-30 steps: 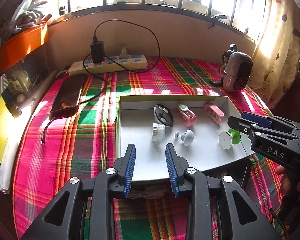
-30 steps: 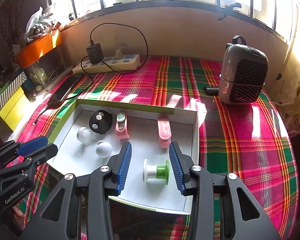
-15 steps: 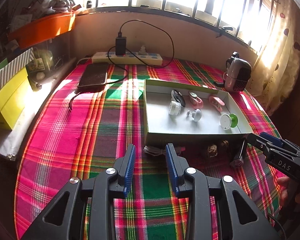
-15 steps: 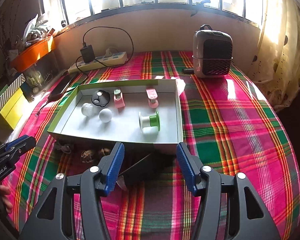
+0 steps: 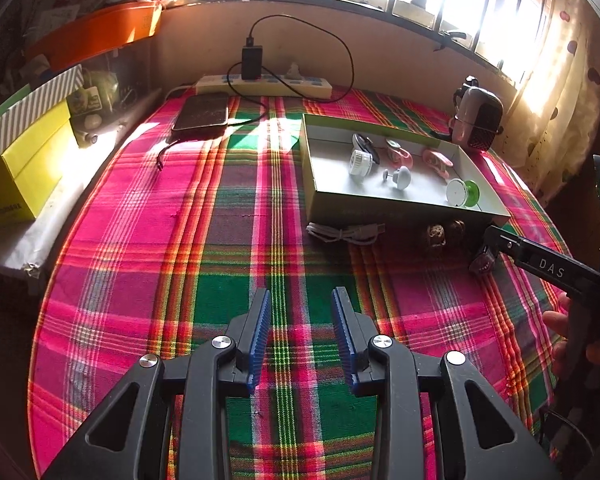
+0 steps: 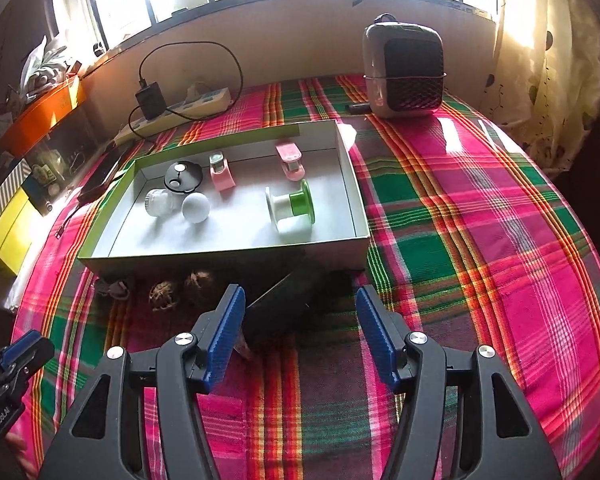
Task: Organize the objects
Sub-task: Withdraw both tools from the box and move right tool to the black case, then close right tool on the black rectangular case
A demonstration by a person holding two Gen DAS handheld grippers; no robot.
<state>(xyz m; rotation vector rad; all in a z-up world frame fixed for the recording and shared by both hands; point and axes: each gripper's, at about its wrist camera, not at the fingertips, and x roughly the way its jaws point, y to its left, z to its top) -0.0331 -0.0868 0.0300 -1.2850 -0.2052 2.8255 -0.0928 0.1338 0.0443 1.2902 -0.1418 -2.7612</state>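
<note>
Cardboard tray [image 6: 342,152] on the plaid cloth [image 6: 480,208] holds a green-and-white spool [image 6: 290,210], two pink clips [image 6: 290,160], a white knob [image 6: 196,208], a small jar [image 6: 158,202] and a black disc [image 6: 182,176]. Left gripper [image 5: 300,334] hangs apart, empty. Right gripper [image 6: 298,334], its jaws just opening, straddles a dark object [image 6: 284,308] beside the tray without pressing it.

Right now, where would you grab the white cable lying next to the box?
Probably at the middle of the white cable, coming down from above and pinching across its narrow width. It is bundled into a long flat loop lying along the front wall of the box, so the middle should catch every strand.
</note>
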